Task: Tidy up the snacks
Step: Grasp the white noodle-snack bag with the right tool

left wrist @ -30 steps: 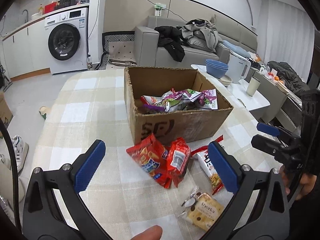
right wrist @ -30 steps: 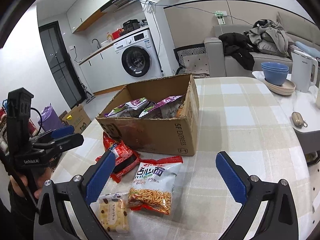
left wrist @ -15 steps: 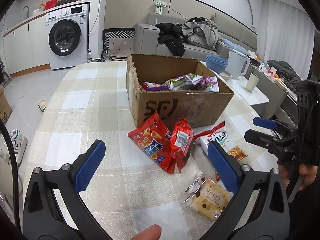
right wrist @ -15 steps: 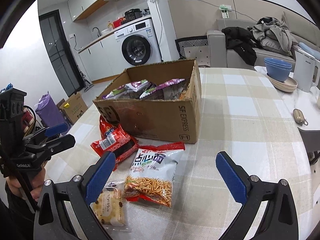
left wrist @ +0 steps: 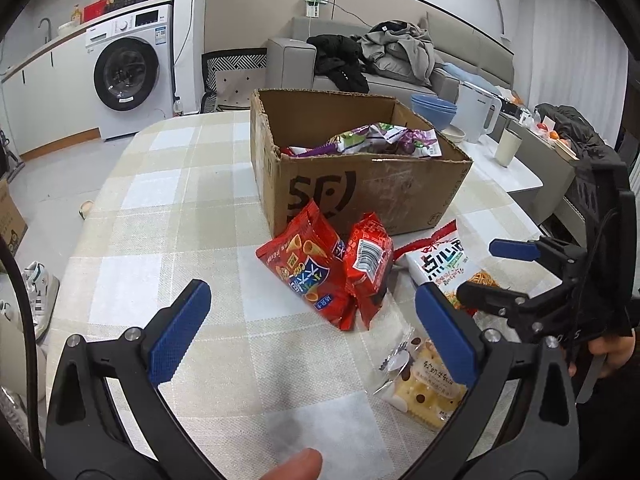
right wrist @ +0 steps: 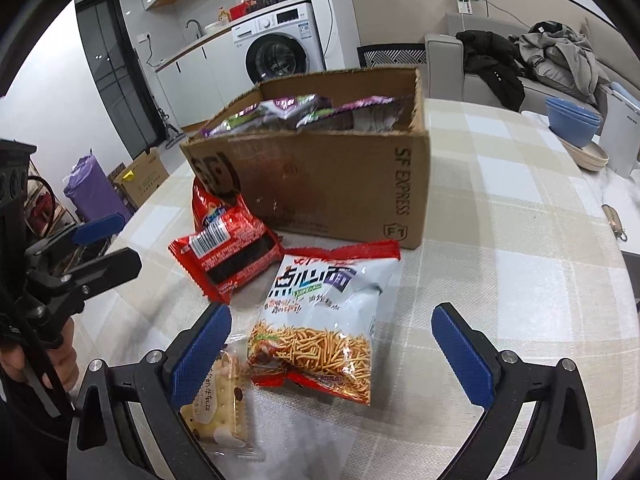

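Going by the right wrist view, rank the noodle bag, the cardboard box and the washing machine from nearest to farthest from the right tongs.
1. Noodle bag, on the table just ahead of the right tongs.
2. Cardboard box, behind the bag.
3. Washing machine, far back across the room.

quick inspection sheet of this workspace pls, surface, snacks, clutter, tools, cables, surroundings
surface: table with checked cloth, flat, no spills seen
job's things: open cardboard box holding purple-green packets; outside it, in front, lie two red packets, a noodle snack bag and a clear-wrapped cracker pack
clutter: blue bowls, white kettle and a cup on the side table beyond
grippers: left tool open, empty, above the red packets; right tool open, empty, over the noodle snack bag
cables: a dark cable runs along the left edge of the left view
surroundings: washing machine, sofa with piled clothes, shoes on the floor
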A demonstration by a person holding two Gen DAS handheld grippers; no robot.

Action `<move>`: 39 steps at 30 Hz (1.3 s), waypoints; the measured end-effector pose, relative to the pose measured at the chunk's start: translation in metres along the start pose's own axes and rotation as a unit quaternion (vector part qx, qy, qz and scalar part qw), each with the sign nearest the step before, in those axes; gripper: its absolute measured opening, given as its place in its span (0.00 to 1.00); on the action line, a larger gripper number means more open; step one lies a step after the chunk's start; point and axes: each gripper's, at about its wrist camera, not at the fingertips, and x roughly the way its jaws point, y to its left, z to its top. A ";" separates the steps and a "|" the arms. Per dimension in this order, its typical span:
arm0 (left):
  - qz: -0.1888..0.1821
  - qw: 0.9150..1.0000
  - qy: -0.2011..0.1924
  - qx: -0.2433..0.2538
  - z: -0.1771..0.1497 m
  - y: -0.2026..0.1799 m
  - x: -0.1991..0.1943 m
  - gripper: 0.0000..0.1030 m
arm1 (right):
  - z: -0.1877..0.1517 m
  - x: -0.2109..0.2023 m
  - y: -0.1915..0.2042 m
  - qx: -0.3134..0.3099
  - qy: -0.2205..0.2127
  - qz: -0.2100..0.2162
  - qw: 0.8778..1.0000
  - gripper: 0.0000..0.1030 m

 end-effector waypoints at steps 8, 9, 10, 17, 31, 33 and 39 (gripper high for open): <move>-0.001 1.000 0.016 -0.012 -0.007 0.009 0.013 0.99 | -0.007 0.023 0.011 -0.007 0.017 -0.005 1.000 0.99; 0.002 1.000 0.017 -0.013 -0.007 0.010 0.015 0.99 | -0.007 0.025 0.013 -0.007 0.018 -0.005 1.000 0.99; 0.003 1.000 0.018 -0.016 -0.007 0.011 0.016 0.99 | -0.007 0.028 0.014 -0.008 0.021 -0.004 1.000 0.99; 0.002 1.000 0.018 -0.016 -0.009 0.013 0.017 0.99 | -0.008 0.043 0.020 -0.005 0.030 -0.012 0.999 0.99; 0.001 1.000 0.027 -0.003 -0.015 0.005 0.023 0.99 | -0.007 0.035 0.017 -0.019 0.018 -0.013 1.000 0.57; 0.001 1.000 0.027 0.001 -0.016 0.003 0.023 0.99 | -0.008 0.032 0.014 -0.016 0.013 -0.001 1.000 0.56; -0.001 1.000 0.030 0.005 -0.017 0.000 0.024 0.99 | -0.006 0.016 0.009 -0.014 -0.003 0.011 1.000 0.55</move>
